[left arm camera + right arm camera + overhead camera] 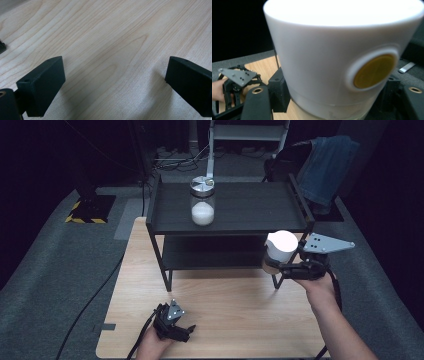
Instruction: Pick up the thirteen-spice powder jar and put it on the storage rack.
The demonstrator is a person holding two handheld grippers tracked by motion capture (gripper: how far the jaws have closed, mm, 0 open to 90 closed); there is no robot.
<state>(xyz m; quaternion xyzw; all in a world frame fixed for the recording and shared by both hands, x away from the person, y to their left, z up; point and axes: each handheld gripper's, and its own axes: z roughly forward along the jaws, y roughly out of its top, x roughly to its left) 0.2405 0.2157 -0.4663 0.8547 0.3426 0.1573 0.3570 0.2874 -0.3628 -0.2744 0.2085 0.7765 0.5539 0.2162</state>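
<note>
Between right hand-held gripper (274,263) jaws (clamped): white container (281,246)

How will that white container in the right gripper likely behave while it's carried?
The white container looks rigid, so probably won't deform in the right gripper. Its smooth, glossy wall may be slippery. It widens upward and is gripped low, so it might tip if swung.

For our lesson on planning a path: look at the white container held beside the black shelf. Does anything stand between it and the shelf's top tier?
The right tongs grip the white container just below the shelf's raised right rail, which lies between it and the top tier. The glass jar stands far to the left.
</note>
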